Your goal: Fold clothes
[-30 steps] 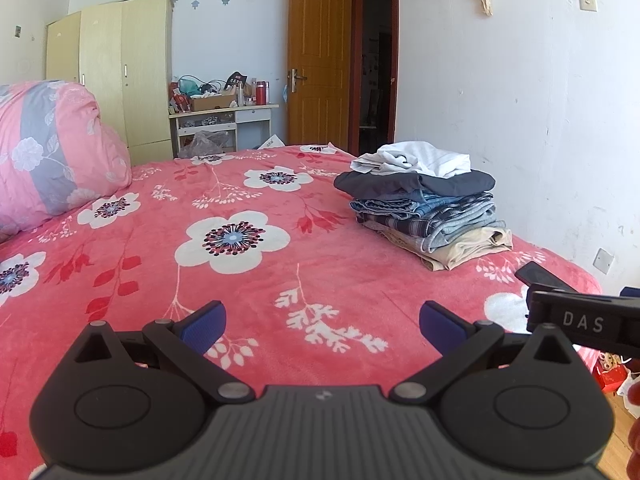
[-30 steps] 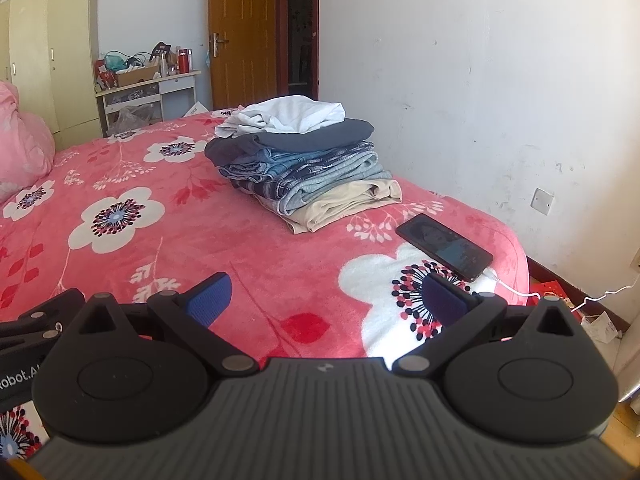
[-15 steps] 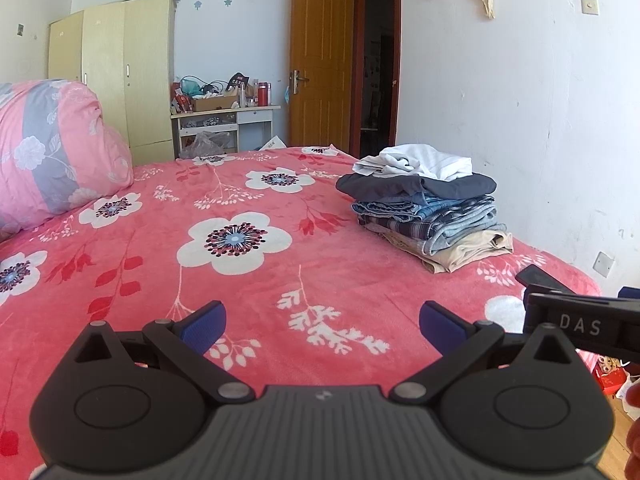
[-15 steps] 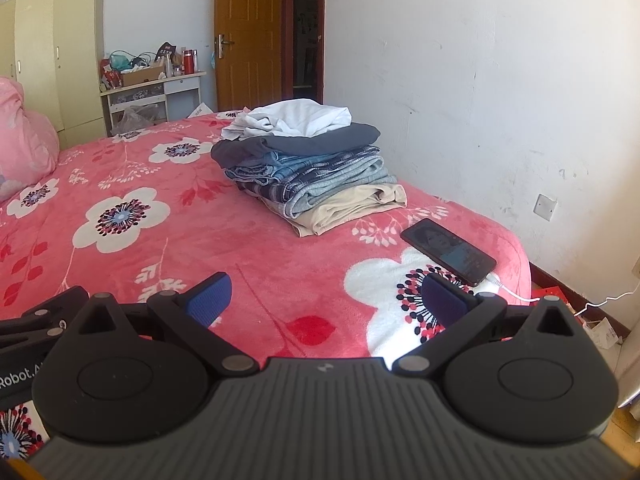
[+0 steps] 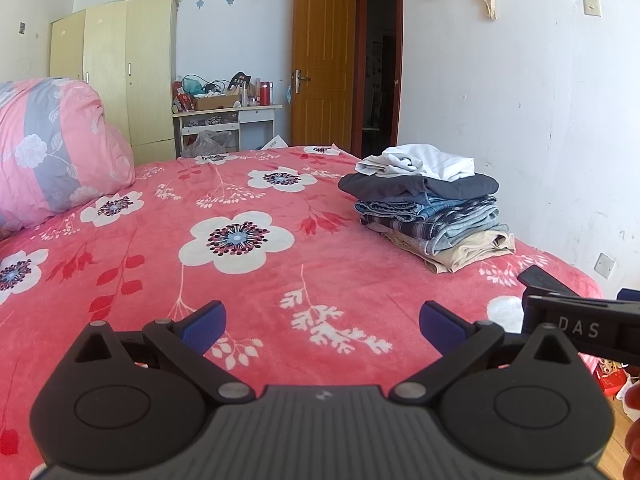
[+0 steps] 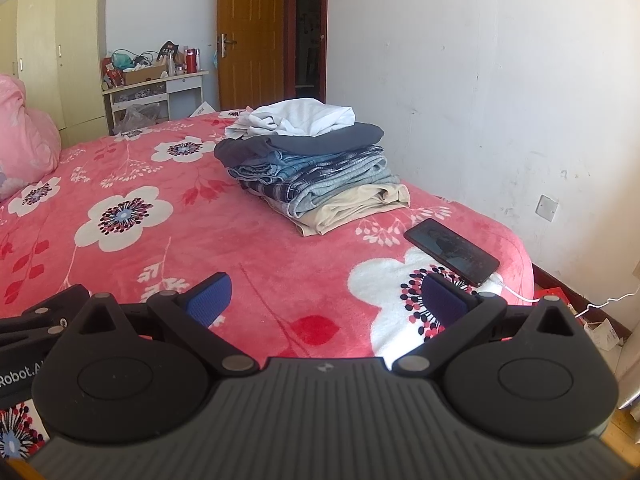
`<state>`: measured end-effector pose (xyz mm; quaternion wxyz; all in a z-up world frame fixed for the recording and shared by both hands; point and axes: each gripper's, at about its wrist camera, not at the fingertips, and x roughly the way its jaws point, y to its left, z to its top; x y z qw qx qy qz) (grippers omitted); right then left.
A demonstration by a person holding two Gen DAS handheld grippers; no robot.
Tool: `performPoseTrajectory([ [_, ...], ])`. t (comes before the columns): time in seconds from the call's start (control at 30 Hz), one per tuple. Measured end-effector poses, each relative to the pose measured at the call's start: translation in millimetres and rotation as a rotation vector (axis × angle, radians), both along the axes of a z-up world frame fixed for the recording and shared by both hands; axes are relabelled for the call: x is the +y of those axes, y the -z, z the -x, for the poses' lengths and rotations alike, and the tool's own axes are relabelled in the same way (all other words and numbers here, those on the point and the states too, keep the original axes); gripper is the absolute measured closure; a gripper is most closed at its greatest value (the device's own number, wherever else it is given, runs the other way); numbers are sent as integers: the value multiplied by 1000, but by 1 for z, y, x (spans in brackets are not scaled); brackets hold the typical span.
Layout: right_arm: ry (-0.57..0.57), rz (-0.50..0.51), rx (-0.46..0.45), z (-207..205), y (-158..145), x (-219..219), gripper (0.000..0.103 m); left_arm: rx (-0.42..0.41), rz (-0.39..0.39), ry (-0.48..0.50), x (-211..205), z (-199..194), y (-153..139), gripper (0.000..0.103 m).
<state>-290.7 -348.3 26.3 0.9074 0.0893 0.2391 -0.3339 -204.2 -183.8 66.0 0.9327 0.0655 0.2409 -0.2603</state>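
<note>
Left wrist view: the left gripper (image 5: 322, 326) is held low over the bed (image 5: 248, 280), its two blue-padded fingers (image 5: 204, 326) spread wide apart with nothing between them. One stack of folded clothes (image 5: 428, 208) is seen ahead of the fingers and to their right, resting on the red flowered bedcover near the wall-side edge. At least five folded layers can be counted in it: a white garment (image 5: 420, 162) on top, a dark grey one under it, then denim and checked pieces, and a beige one (image 5: 468, 252) at the bottom. One pink and grey quilt roll (image 5: 56, 148) is seen far ahead to the left of the fingers. Beyond the bed, one wardrobe (image 5: 120, 76), one cluttered desk (image 5: 224, 120) and one open wooden door (image 5: 324, 56) are seen. Part of the other gripper is caught at the right edge.

From the right wrist view, the right gripper (image 6: 328, 296) is likewise held over the near end of the bed, its two fingers (image 6: 210, 298) parted wide and holding nothing. The same stack is seen straight ahead of the fingers, well apart from them. One dark phone (image 6: 450, 250) is laid flat on the bedcover just beyond the right finger, between it and the stack, with one white cable (image 6: 516, 294) plugged into its near end.
</note>
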Motion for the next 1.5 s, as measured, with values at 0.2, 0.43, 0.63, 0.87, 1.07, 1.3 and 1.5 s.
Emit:
performPoseTrajectory([
  [0.2, -3, -1, 1, -1, 0, -1, 1, 0, 1, 0, 1, 0, 0, 0],
  [0.43, 0, 0, 1, 0, 1, 1, 1, 0, 1, 1, 2, 0, 0, 0],
  [0.63, 2, -1, 0, 1, 1, 2, 1, 0, 1, 0, 2, 0, 0, 0],
  [0.87, -3, 0, -1, 0, 0, 2, 1, -3, 2, -1, 4, 0, -1, 0],
  [1.07, -6, -1, -1, -1, -1, 3, 1, -4, -1, -4, 4, -1, -1, 0],
  [1.3, -7, 0, -1, -3, -1, 4, 1, -7, 0, -3, 4, -2, -3, 0],
  [1.5, -6, 1, -1, -3, -2, 5, 1, -6, 1, -5, 5, -2, -3, 0],
])
